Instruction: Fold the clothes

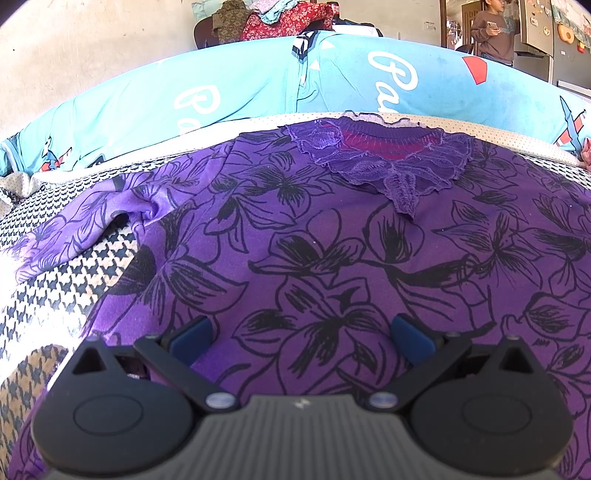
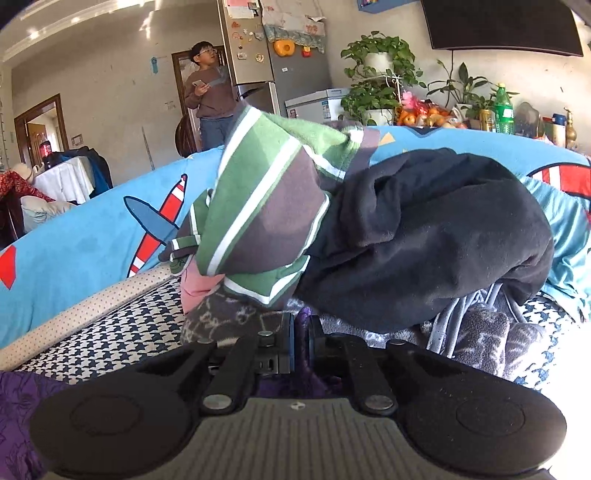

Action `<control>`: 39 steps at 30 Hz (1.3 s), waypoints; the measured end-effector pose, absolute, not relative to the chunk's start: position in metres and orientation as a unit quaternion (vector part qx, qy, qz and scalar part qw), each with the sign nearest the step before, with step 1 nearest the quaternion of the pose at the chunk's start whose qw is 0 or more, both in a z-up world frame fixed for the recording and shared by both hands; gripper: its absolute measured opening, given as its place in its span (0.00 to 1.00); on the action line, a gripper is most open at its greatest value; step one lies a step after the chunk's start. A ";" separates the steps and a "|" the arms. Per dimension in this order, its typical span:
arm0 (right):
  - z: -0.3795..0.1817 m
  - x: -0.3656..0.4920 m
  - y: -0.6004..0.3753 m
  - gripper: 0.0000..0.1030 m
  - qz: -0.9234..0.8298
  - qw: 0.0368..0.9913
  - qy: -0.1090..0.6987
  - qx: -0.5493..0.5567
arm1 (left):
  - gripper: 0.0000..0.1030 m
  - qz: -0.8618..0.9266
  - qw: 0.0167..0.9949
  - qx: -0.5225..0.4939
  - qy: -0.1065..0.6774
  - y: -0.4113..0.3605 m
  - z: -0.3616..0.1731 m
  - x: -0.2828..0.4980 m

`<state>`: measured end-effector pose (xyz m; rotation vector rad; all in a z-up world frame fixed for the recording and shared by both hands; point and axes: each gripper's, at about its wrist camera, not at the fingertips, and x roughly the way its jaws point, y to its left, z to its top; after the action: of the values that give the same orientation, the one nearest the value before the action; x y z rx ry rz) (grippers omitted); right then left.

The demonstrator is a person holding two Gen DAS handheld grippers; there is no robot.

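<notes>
Purple floral top (image 1: 332,236), thin, limp and light, is spread flat ahead of the wide-open, empty left gripper (image 1: 301,339). Its edge is pinched in the shut right gripper (image 2: 301,332); hems and shoulders are judged the best holds.

A lived-in home, its main room: a sofa (image 2: 74,251) draped in a blue aeroplane-print cover, a fridge (image 2: 251,55) dotted with magnets, potted plants (image 2: 376,74) beside a heap of fruit (image 2: 421,116) and bottles (one green), a wall-mounted television (image 2: 502,26), and a person (image 2: 210,96) standing by a doorway.
</notes>
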<state>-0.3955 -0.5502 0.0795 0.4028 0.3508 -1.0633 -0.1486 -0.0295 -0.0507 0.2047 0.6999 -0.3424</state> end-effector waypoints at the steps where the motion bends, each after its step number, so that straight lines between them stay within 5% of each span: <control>1: 0.082 -0.396 -0.546 0.08 -0.502 0.828 0.167 0.184 | 1.00 -0.167 0.920 0.100 0.341 -0.029 -0.051 -0.149; 21: 0.082 -0.437 -0.515 0.08 -0.509 0.781 0.246 0.263 | 1.00 -0.168 0.920 0.094 0.340 -0.028 -0.050 -0.149; 25: 0.088 -0.445 -0.511 0.09 -0.513 0.785 0.211 0.277 | 1.00 -0.167 0.920 0.094 0.340 -0.028 -0.050 -0.148; 34: 0.107 -0.458 -0.512 0.37 -0.552 0.784 0.102 0.264 | 1.00 -0.167 0.921 0.093 0.340 -0.028 -0.050 -0.149; 39: 0.103 -0.434 -0.523 0.38 -0.508 0.807 0.128 0.272 | 1.00 -0.167 0.921 0.093 0.340 -0.029 -0.050 -0.149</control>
<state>-0.4337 -0.5229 0.1026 0.5816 0.2729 -1.0864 -0.1485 -0.0286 -0.0503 0.1913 0.6982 -0.3430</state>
